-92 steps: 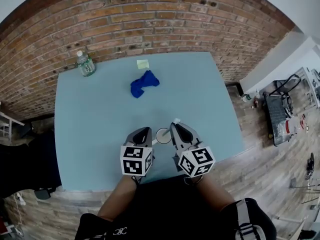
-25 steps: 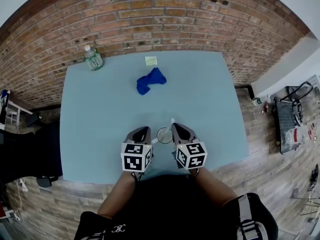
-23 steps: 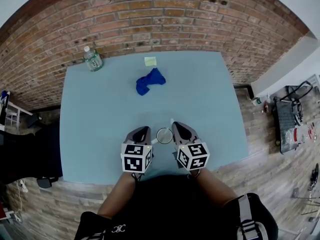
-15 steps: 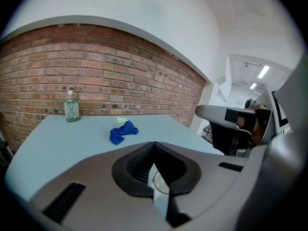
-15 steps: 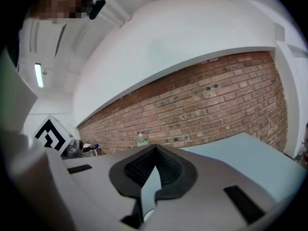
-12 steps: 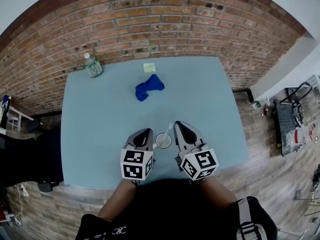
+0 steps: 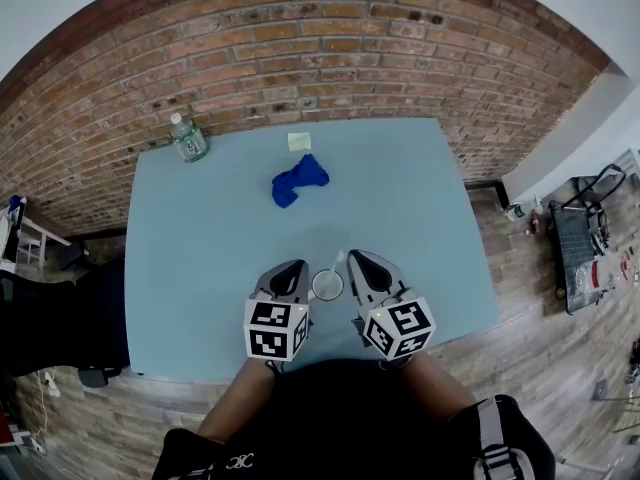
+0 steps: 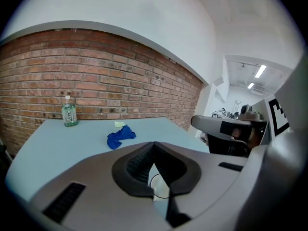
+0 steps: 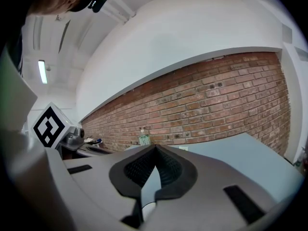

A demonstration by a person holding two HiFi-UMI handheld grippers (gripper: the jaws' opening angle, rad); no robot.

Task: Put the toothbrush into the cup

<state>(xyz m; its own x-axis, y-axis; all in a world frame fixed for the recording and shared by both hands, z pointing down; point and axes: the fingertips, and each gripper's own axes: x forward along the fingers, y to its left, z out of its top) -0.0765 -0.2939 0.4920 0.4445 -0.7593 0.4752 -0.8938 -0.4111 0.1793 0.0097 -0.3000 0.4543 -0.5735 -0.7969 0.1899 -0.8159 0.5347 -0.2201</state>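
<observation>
changed: A few seconds ago the toothbrush (image 7: 336, 264) was up at the tip of the right claw (image 7: 353, 257). Now it stands in the cup (image 7: 327, 286). The right claw's cube has slid a little toward the person. The left claw (image 7: 296, 266) has stayed where it was.
toothbrush: It is in the cup and leans. Its top pokes out over the far rim, just beside the right claw's tip.
cup: It sits on the blue table (image 7: 200, 228) between the two claws, near the person's edge.
left claw: Its two jaws are pressed together at the tips, with nothing between them. The cup's white rim shows through the gap lower down.
right claw: Its jaws are pressed together at the tips too and grip nothing. Blue table shows through the gap.
far side: A blue cloth (image 7: 298, 180) lies near the middle. A yellow note (image 7: 298, 141) is just behind it. A bottle (image 7: 187, 137) stands at the far left corner by the brick wall (image 7: 300, 48).
</observation>
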